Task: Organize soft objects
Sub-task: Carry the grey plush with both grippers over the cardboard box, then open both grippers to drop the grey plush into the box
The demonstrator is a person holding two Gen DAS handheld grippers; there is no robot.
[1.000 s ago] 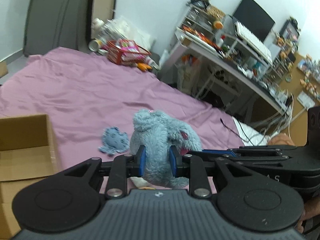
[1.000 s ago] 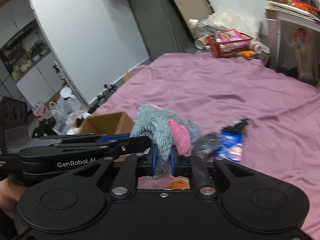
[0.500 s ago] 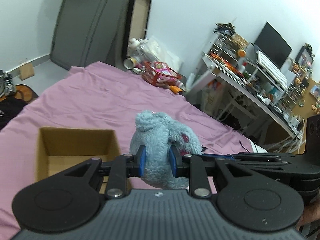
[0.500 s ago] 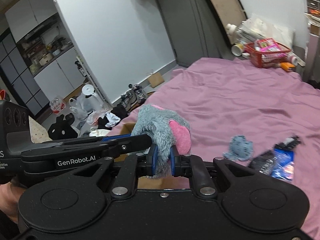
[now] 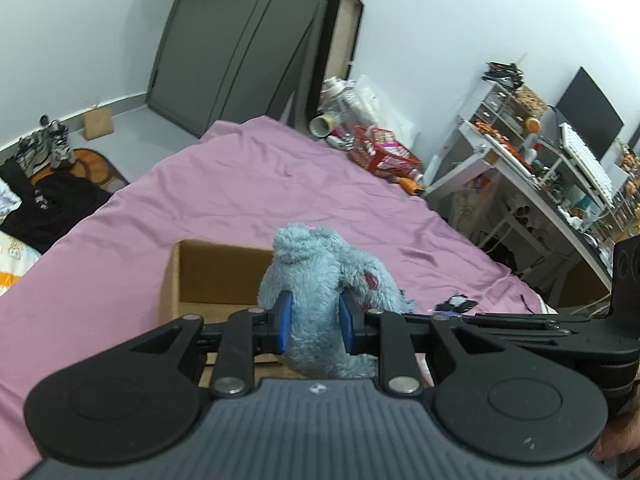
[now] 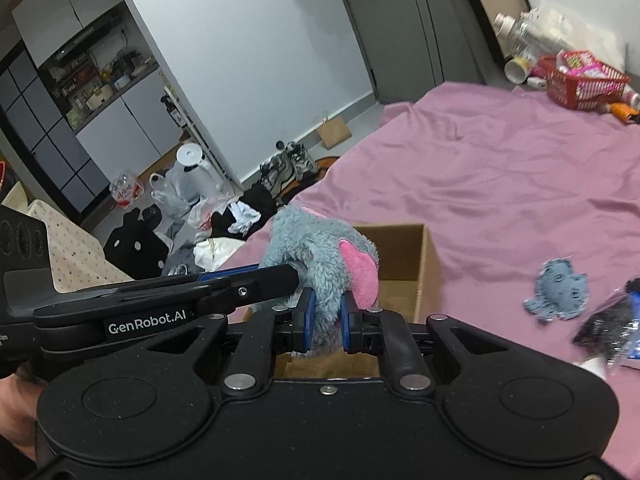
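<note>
Grey-blue plush toy (image 5: 320, 280) held in the air over the open cardboard box (image 5: 208, 276) that stands on the pink bedsheet (image 5: 240, 184). The left gripper (image 5: 314, 322) has its blue pads (image 5: 285, 320) pressed into the toy's body, closed upon it; the right gripper (image 6: 325, 322) likewise pinches the toy (image 6: 320, 256) from the other side, just below its pink ear (image 6: 360, 272). In the right wrist view, a small blue soft toy (image 6: 560, 292) lies flat on the sheet at 3 o'clock of the box (image 6: 416, 264), apart from it, with a dark packet (image 6: 612, 320) near the right edge. A red basket (image 5: 384, 154) sits at 1 o'clock, at the far bed edge.
</note>
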